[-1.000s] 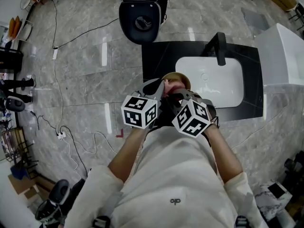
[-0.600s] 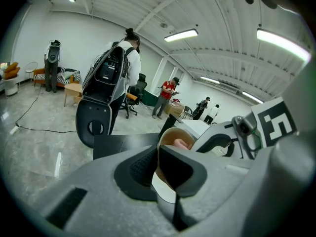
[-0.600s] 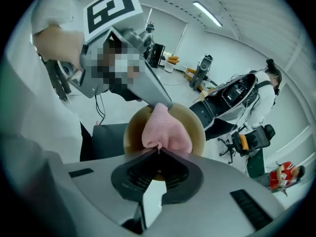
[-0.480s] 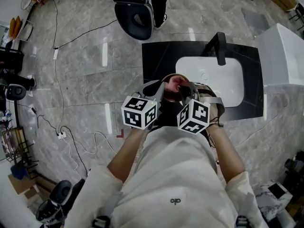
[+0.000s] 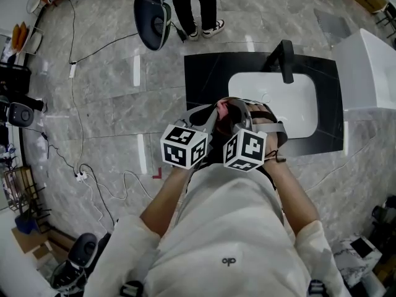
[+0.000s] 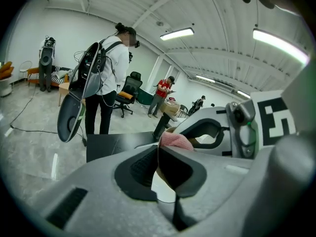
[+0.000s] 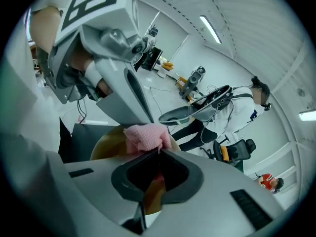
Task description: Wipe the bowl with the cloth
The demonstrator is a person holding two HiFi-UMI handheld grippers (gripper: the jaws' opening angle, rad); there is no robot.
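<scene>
In the head view both grippers meet over the black counter's front edge. My left gripper (image 5: 213,113) is shut on the rim of the tan bowl (image 5: 240,101), which is tilted between the two tools. In the left gripper view the bowl's (image 6: 162,169) edge sits between the closed left gripper (image 6: 159,149) pads, with the pink cloth (image 6: 176,140) just beyond. My right gripper (image 5: 238,115) is shut on that pink cloth (image 7: 144,136). The cloth rests against the bowl's (image 7: 106,144) yellow-brown inner wall. The right gripper (image 7: 157,152) faces the left gripper's body (image 7: 118,83).
A white sink basin (image 5: 291,104) with a black faucet (image 5: 286,60) is set in the black counter (image 5: 204,79) just beyond the grippers. A white block (image 5: 368,73) stands at the right. A person carrying a dark shell-shaped device (image 5: 151,17) stands behind. Cables (image 5: 80,172) lie on the floor at left.
My right gripper has shifted left toward the left one and rolled, carrying the cloth across the bowl. The left gripper has held still. The person behind has moved left.
</scene>
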